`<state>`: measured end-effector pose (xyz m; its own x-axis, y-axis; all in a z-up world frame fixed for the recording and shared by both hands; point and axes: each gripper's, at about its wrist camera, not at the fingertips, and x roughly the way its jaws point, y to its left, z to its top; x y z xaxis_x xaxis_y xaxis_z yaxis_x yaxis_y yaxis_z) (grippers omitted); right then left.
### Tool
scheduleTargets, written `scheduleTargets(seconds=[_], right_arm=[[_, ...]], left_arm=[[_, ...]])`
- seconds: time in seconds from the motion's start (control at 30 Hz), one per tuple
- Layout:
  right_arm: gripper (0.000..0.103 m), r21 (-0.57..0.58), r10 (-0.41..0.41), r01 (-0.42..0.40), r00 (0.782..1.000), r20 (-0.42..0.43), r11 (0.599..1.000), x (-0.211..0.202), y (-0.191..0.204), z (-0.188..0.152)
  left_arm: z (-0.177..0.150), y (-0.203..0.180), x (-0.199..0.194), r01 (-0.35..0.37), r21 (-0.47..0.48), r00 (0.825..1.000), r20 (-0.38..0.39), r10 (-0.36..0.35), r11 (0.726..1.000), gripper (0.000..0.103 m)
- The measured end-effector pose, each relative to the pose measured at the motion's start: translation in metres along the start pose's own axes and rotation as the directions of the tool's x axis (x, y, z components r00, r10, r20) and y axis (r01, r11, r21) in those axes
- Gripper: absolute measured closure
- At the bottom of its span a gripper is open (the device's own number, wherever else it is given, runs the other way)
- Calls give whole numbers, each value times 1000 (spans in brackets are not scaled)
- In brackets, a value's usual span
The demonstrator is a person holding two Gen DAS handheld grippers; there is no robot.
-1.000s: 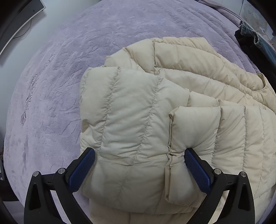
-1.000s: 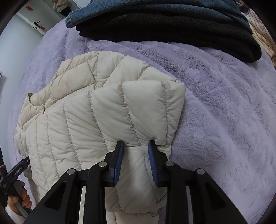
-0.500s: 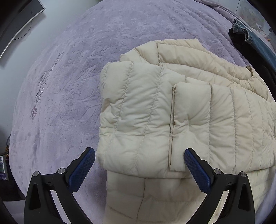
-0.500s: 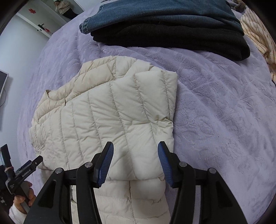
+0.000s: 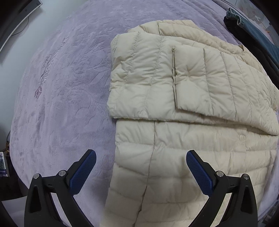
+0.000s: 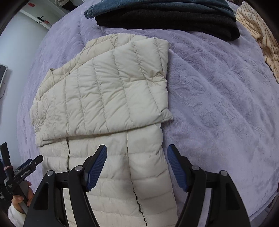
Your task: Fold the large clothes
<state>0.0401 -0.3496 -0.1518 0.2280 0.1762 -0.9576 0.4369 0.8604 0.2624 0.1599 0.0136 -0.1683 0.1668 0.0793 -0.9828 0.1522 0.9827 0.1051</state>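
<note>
A cream quilted puffer jacket (image 5: 183, 108) lies on a lilac blanket (image 5: 66, 90), its sleeves folded across the chest. It also shows in the right wrist view (image 6: 108, 97). My left gripper (image 5: 141, 167) is open and empty, hovering over the jacket's lower left part. My right gripper (image 6: 136, 164) is open and empty, above the jacket's lower right edge. The left gripper and the hand holding it show at the lower left of the right wrist view (image 6: 21, 174).
Folded dark clothes and jeans (image 6: 165, 15) are stacked at the far side of the blanket. A striped yellow cloth (image 6: 261, 35) lies at the far right. A monitor (image 5: 15, 22) stands beyond the bed's left edge. Open blanket (image 6: 226, 104) lies right of the jacket.
The right gripper let go of the folded sleeve and opened. Both grippers pulled back toward the jacket's hem, so the folded sleeves now lie farther off.
</note>
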Motion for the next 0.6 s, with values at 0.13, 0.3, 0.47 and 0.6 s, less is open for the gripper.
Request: scheduleTargets(seconds=[0.13,0.3,0.47,0.6], right_arm=[[18,20,44,-43,999,-24,999,-5,-9,-24],[17,23,71,-70,996,-58,997,-6,-21,-49],[0,6,100,-100,992,-81,995,-6,-33,-64],[0,-15,105,-107,990,-93,994,-6,-36,-73]], left_arm=[[-28,11,-7,-14,-12,1000,-18,14,1000,0],[-58,27,-20,-38,-79,999,-22,36,996,0],[-81,34,-32,-25,-139,999,-29,22,990,0],[-100,36,-42,-25,-168,999,-25,21,985,0]])
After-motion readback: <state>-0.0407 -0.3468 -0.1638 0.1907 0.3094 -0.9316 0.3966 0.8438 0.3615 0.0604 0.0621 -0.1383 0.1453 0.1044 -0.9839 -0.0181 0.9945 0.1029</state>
